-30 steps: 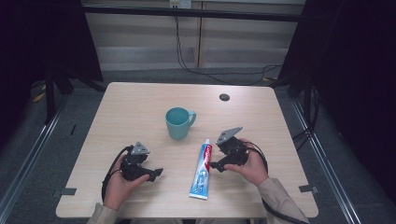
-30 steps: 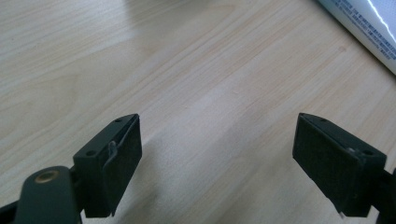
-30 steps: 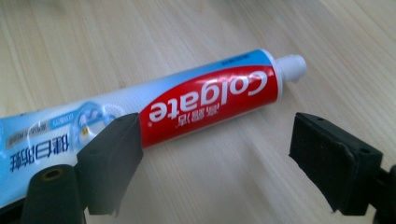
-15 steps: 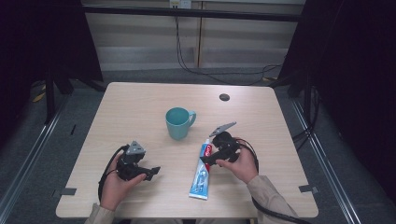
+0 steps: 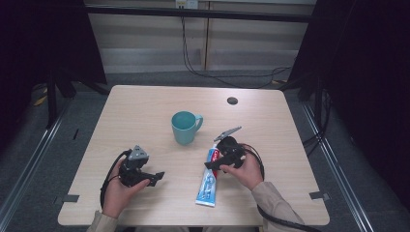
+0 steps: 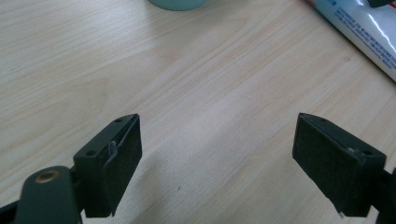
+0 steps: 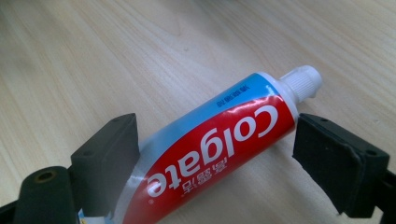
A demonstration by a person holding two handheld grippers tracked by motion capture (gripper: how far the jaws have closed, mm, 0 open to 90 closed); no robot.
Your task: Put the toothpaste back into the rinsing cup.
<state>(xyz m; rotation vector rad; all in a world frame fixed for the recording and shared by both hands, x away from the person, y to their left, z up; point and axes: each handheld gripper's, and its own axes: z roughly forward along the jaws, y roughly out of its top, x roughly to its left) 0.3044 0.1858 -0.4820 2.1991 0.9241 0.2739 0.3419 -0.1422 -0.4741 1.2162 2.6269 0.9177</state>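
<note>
right gripper (image 7: 215, 154): jaws wide, straddled the tube (image 7: 210, 149), pads not pressing | tube: flat on table (image 5: 145, 111), just below the mug (image 5: 184, 126) | left gripper (image 6: 217, 163): jaws wide, nothing between

We see a toothpaste tube (image 7: 219, 144) banded in red and blue, white lettering on the red, with a ribbed white cap (image 7: 303, 80). The mug (image 5: 184, 127) is plain teal. Both our grippers, left (image 6: 217, 163) and right (image 7: 217, 163), are matte black (pads included). The table (image 5: 145, 111) is pale wood with fine grain.
</note>
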